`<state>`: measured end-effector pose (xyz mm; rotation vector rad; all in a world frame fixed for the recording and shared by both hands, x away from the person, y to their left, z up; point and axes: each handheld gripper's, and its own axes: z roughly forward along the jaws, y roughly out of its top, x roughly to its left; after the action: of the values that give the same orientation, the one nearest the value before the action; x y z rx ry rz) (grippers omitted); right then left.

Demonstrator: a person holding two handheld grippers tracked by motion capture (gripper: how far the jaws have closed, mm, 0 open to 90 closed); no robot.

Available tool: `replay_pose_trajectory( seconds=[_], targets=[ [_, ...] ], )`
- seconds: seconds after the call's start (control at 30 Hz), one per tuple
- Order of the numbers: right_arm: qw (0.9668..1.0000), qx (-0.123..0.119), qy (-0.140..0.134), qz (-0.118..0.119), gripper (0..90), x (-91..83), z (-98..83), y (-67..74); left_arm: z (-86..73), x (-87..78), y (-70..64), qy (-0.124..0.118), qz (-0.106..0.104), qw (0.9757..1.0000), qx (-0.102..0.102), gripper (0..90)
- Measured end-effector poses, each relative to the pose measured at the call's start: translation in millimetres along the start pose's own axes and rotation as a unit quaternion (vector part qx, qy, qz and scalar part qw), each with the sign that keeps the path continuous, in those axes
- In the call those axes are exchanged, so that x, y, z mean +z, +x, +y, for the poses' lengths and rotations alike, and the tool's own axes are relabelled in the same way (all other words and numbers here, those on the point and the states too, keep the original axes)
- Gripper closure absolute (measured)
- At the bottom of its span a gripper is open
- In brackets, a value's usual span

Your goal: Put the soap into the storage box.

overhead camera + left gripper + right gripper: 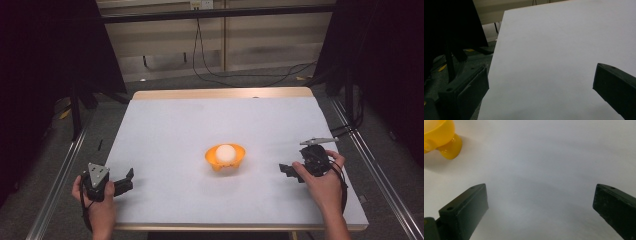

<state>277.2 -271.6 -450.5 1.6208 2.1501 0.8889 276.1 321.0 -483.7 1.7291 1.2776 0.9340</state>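
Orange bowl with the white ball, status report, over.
Left tongs open, empty, near left table edge. Right tongs open, empty, right of the orange bowl. White ball sits in the bowl, mid-table, untouched. Nothing between tongs and bowl.

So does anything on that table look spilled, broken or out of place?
Nothing stands out. The orange bowl sits upright mid-table with a white ball inside; the left gripper and right gripper wait open on either side.

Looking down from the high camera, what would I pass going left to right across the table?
Left gripper at the table's left edge → orange bowl holding a white ball → right gripper in the person's hand.
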Motion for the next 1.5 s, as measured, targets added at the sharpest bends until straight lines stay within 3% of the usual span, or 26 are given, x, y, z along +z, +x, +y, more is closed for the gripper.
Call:
replay_pose_trajectory(
  seconds=[0.27,0.73,1.0,1.5],
  targets=[
    [0.9998,-0.002,-0.020,-0.006,0.0,-6.6,-14.8,-10.8,0.0,-0.4,0.1,0.002,-0.001,1.0000,0.003,0.0],
    [0.9976,0.015,-0.065,-0.015,0.0,-22.0,-40.8,-31.2,0.0,-0.2,-0.2,0.002,-0.001,1.0000,0.005,0.0],
    [0.9950,0.014,-0.096,-0.021,0.0,-37.1,-55.0,-43.2,0.1,-0.2,0.0,0.002,0.000,1.0000,0.005,0.0],
    [0.9871,0.043,-0.150,-0.037,0.0,-67.3,-96.1,-69.7,0.0,0.0,1.1,0.001,-0.002,1.0000,-0.005,0.0]
  ],
)
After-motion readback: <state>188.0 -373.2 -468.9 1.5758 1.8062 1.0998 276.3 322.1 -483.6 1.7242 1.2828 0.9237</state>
